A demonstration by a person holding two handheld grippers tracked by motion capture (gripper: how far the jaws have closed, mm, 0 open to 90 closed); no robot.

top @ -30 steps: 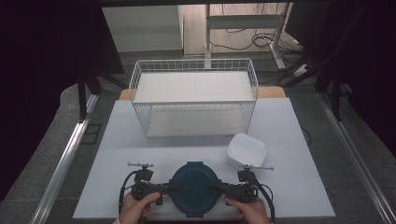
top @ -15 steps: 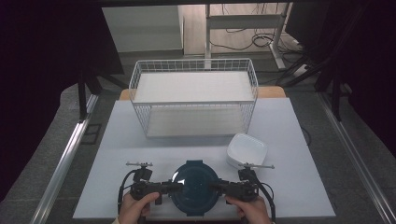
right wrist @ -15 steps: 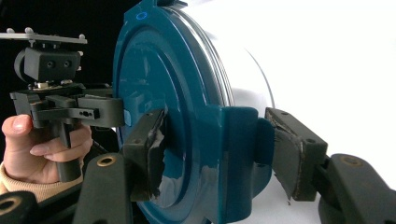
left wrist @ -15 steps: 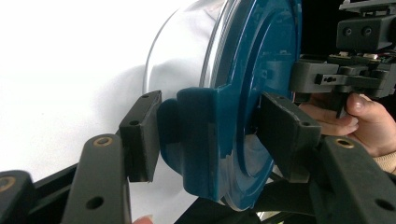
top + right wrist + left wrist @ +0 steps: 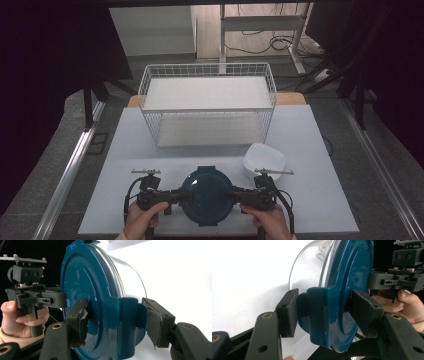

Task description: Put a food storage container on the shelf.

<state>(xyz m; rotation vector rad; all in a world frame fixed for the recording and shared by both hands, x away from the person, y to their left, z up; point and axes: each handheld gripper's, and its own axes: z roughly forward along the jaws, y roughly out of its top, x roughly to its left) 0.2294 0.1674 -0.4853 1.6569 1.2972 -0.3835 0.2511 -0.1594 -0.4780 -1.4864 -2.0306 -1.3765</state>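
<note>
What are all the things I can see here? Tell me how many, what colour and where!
Round container: one, clear body with dark teal lid, near edge of the table, between the two grippers.
White square container: one, white, right of the middle, near the right gripper.
Wire basket: one, white, far side of the table.
Table: one, white top.
Left gripper: one, black, fingers around the lid's left clip.
Right gripper: one, black, fingers around the lid's right clip.
Hands: two, one holding each gripper, bottom edge.
</note>
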